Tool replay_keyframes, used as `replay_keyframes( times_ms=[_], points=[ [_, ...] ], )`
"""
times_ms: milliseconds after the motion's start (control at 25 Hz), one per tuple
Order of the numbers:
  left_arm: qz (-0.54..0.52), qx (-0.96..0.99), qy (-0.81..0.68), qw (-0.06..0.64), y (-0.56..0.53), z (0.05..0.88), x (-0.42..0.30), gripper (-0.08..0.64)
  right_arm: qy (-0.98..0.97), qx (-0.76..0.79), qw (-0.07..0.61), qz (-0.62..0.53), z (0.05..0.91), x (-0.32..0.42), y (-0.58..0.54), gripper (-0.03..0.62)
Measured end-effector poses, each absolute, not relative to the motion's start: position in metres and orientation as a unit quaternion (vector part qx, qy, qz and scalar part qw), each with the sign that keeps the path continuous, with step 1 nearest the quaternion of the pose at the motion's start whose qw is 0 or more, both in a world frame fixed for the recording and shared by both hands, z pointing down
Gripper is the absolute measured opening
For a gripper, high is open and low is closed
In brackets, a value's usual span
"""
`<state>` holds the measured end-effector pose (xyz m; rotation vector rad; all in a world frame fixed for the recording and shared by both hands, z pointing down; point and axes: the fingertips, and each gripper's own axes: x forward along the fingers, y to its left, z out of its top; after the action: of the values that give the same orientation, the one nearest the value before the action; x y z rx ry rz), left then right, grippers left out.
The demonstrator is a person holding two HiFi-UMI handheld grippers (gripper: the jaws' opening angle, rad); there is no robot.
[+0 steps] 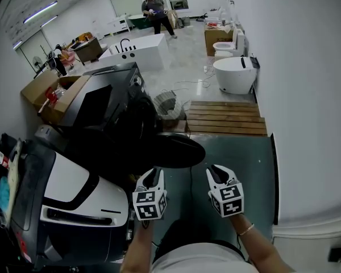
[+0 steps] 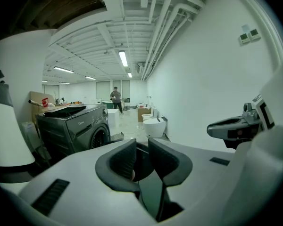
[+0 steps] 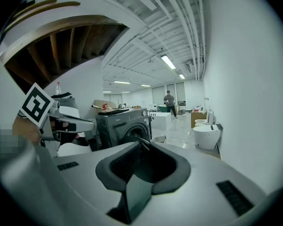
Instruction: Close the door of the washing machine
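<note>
Door: open, just ahead of your left gripper.
Right gripper: beside the left; both slightly spread, empty.
Remaining: swing door shut against washing machine.

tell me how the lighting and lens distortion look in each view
Head view: even overhead light, but the dark washing machine and its open door lose detail. Left gripper view: strong fisheye bends the ceiling pipes. Right gripper view: black corners, ceiling light blown out.
</note>
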<state>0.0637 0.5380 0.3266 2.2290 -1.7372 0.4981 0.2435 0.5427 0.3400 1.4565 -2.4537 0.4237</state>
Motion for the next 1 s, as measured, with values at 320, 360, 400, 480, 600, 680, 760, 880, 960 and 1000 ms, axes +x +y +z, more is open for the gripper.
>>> replay_keyframes(
  times_ms=[320, 360, 400, 480, 600, 680, 760, 880, 960, 1000],
  points=[
    [0.188, 0.768, -0.597, 0.135, 0.534, 0.332, 0.064, 0.140, -0.846, 0.492, 0.139, 0.150, 0.348, 0.245, 0.535, 0.084],
    [0.189, 0.767, -0.598, 0.135, 0.532, 0.334, 0.063, 0.145, -0.846, 0.492, 0.141, 0.150, 0.348, 0.244, 0.532, 0.088],
    [0.192, 0.766, -0.598, 0.136, 0.530, 0.337, 0.061, 0.151, -0.846, 0.491, 0.142, 0.150, 0.349, 0.242, 0.529, 0.092],
    [0.199, 0.763, -0.600, 0.137, 0.526, 0.342, 0.056, 0.164, -0.847, 0.490, 0.144, 0.151, 0.352, 0.239, 0.522, 0.101],
    [0.207, 0.759, -0.601, 0.138, 0.512, 0.351, 0.046, 0.170, -0.847, 0.489, 0.148, 0.149, 0.355, 0.233, 0.507, 0.110],
    [0.215, 0.757, -0.601, 0.140, 0.499, 0.358, 0.038, 0.172, -0.846, 0.489, 0.154, 0.148, 0.360, 0.228, 0.494, 0.112],
    [0.225, 0.755, -0.600, 0.140, 0.483, 0.367, 0.029, 0.179, -0.844, 0.489, 0.160, 0.152, 0.367, 0.222, 0.478, 0.115],
    [0.235, 0.757, -0.594, 0.136, 0.450, 0.378, 0.013, 0.192, -0.841, 0.490, 0.167, 0.155, 0.376, 0.207, 0.449, 0.115],
    [0.241, 0.760, -0.588, 0.135, 0.425, 0.386, 0.001, 0.193, -0.839, 0.493, 0.172, 0.153, 0.381, 0.195, 0.426, 0.115],
    [0.245, 0.761, -0.585, 0.137, 0.412, 0.390, -0.004, 0.193, -0.838, 0.494, 0.174, 0.154, 0.384, 0.189, 0.413, 0.115]
  ],
)
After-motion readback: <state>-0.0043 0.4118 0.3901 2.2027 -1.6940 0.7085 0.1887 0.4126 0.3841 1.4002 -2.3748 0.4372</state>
